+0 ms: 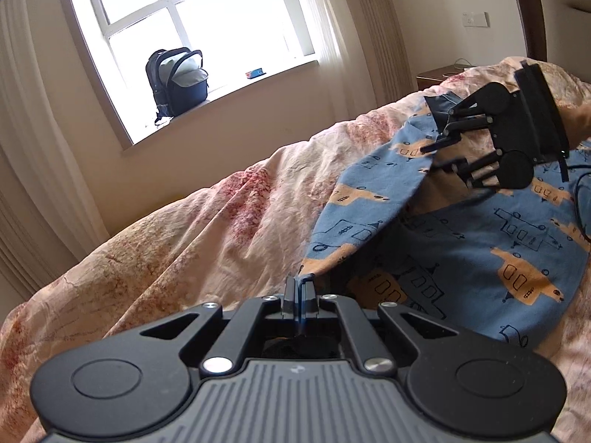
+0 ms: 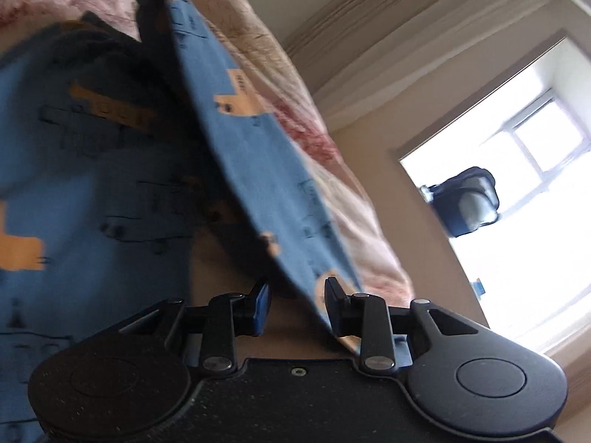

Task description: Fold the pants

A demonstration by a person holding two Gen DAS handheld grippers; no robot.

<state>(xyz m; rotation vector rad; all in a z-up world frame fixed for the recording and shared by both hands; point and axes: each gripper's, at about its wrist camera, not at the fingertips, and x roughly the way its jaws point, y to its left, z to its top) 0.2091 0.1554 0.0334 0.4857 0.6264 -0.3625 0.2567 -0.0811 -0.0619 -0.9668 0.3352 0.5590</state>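
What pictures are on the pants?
Blue pants with orange and outlined vehicles; clearest in the left wrist view.

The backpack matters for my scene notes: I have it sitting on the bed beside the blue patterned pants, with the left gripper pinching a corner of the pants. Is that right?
Not quite. The backpack sits on the windowsill, not on the bed, as the left wrist view shows. The rest holds: the left gripper is pinching a corner of the blue patterned pants.
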